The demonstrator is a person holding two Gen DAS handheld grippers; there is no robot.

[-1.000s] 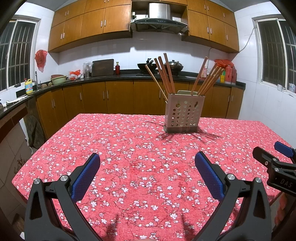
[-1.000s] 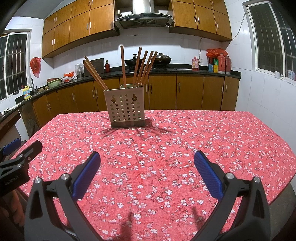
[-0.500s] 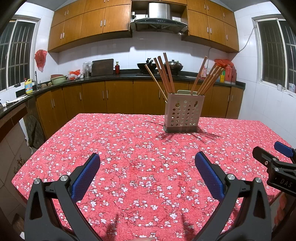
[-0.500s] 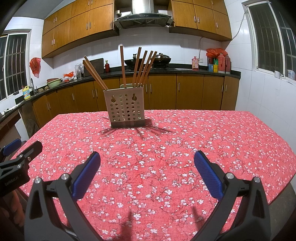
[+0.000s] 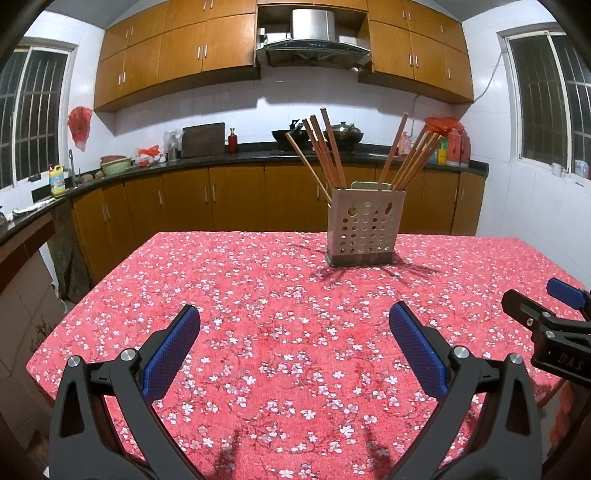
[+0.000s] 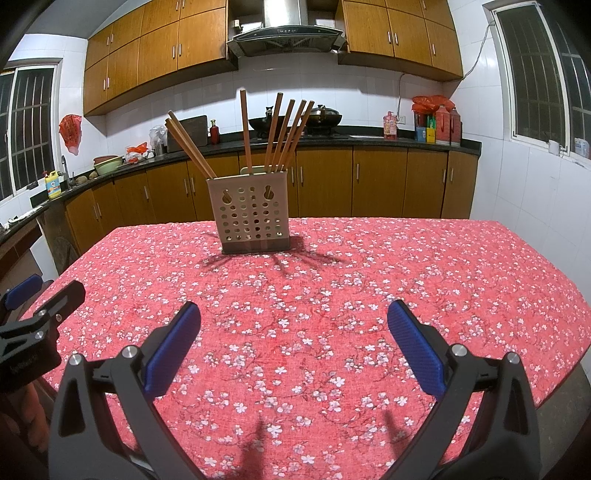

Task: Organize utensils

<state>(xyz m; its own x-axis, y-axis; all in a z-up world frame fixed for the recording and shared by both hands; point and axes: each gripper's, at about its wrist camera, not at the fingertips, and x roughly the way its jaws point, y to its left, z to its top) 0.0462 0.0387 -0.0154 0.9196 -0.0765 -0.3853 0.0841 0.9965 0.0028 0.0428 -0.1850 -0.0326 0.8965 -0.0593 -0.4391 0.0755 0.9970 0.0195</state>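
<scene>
Nothing had shifted since the earlier frames: both grippers and the holder kept their positions. The perforated metal utensil holder (image 5: 364, 232) stood upright on the table (image 5: 258, 295), toward its far edge and well apart from both grippers. Wooden chopsticks (image 5: 325, 151) stood in it in two fanned groups, one leaning toward the left side and one toward the right. A pale flat item rose just behind the holder's rim; its identity could not be determined. The table carried a red cloth with a white blossom print.

The left gripper (image 5: 294, 343) hovered over the near edge of the table, jaws spread wide and holding nothing, blue pads (image 5: 171, 354) facing inward. The right gripper (image 6: 294, 341) hovered likewise beside it, jaws wide and empty; its tip also showed at the right margin of the left wrist view.

Beyond the table ran a dark countertop (image 6: 369, 138) over wooden cabinets, with a range hood (image 6: 286, 31) above.
</scene>
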